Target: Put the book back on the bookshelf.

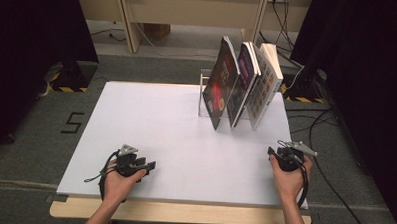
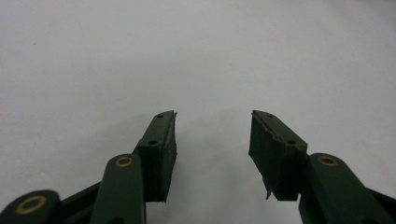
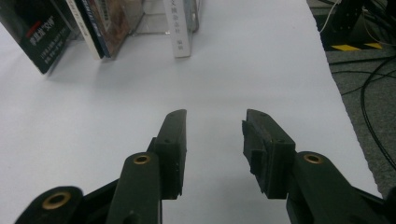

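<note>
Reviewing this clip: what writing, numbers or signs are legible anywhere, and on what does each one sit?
"5": black mark on the grey carpet floor left of the white table board.
Pale characters on the black-and-red leaning book: too blurred to read.
Dark print down the spine of the white upright book: too small to read.
Cover of the purple middle book: no readable text.

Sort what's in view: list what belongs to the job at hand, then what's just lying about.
Belongs to the job:
- three leaning books
- clear book stand
- left gripper, open
- right gripper, open
- white table

Just lying about:
- floor cables
- hazard-striped bases
- wooden furniture behind
</note>
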`<state>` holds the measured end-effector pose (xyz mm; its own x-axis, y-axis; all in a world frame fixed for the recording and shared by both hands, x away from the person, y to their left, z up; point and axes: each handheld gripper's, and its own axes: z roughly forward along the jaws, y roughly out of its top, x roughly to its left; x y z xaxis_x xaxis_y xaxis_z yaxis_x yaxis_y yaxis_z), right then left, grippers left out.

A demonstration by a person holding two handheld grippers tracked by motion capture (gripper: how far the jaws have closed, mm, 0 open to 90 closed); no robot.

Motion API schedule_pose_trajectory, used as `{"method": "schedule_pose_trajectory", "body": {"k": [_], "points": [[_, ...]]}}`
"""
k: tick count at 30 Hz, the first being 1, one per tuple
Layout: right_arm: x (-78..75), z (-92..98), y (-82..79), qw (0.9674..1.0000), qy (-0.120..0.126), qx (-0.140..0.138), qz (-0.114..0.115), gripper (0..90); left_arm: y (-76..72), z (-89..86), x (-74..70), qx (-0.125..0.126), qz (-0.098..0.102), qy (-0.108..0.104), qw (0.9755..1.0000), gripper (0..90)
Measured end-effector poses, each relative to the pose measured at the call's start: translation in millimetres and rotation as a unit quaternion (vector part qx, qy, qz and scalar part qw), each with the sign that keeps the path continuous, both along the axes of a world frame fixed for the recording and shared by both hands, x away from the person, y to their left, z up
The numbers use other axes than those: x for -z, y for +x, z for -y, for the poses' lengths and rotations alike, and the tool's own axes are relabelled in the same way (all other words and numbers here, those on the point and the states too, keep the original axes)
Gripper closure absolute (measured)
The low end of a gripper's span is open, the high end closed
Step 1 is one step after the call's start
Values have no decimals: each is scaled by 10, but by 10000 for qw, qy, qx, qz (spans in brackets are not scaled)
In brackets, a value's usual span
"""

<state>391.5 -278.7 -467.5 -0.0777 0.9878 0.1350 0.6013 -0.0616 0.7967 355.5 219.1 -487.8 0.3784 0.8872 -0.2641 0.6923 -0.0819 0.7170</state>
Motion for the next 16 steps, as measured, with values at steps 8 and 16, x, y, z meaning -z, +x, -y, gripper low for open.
{"method": "schedule_pose_trajectory", "body": {"k": [8,16], "points": [[89,17,-67,9999,122,30,114,595,-9,-74,-3,-114,23,-53,9999,502],[99,-8,-95,9998,174,-25,70,587,-4,-122,-3,-220,16,-74,9997,489]]}}
